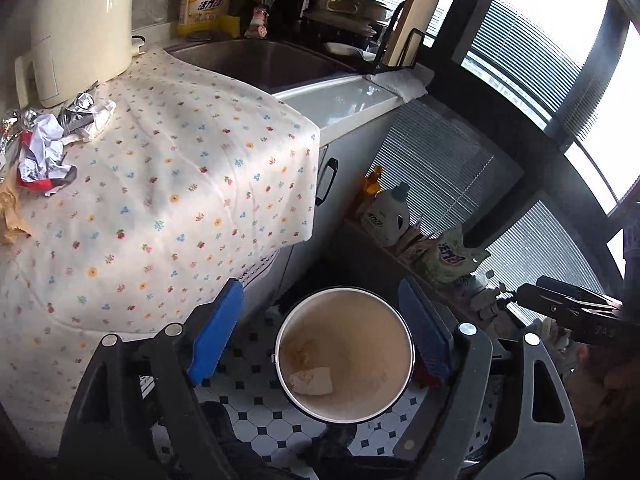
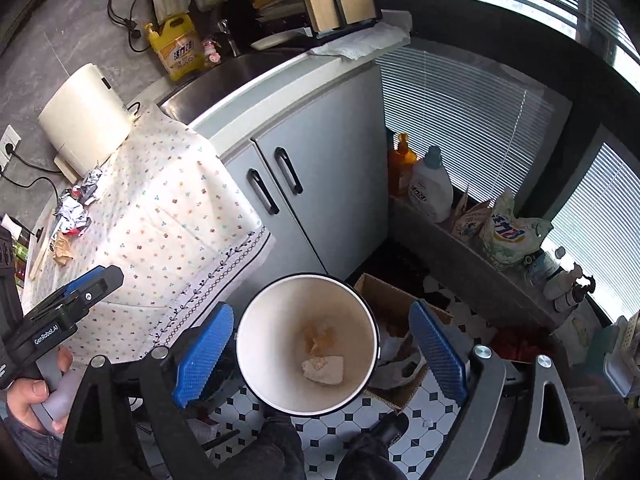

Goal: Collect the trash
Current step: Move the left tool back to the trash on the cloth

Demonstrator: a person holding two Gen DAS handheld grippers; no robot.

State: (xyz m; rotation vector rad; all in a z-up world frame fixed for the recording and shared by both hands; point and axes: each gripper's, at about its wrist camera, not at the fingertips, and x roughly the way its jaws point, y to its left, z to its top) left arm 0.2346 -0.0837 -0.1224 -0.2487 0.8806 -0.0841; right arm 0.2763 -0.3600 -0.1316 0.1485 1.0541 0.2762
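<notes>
A white round bin (image 1: 372, 320) with a dark rim stands on the tiled floor, straight below both grippers. Inside it lie a white crumpled piece (image 1: 312, 380) and a brownish scrap (image 1: 304, 352). My left gripper (image 1: 320, 332) is open above the bin, with nothing between its blue pads. In the right wrist view my right gripper (image 2: 320, 352) is also open and empty over the bin (image 2: 272, 320), where the white piece (image 2: 324, 370) shows. A pile of crumpled foil and paper trash (image 1: 44, 152) (image 2: 74, 212) lies on the floral cloth, far left.
The floral tablecloth (image 1: 180, 184) covers the counter beside a sink (image 1: 248, 60) and a white appliance (image 1: 76, 28). A cardboard box (image 2: 396, 308) with rubbish stands right of the bin. Cleaning bottles (image 2: 430, 188) line a ledge under the window blinds. Dark-clad legs (image 2: 280, 448) are below.
</notes>
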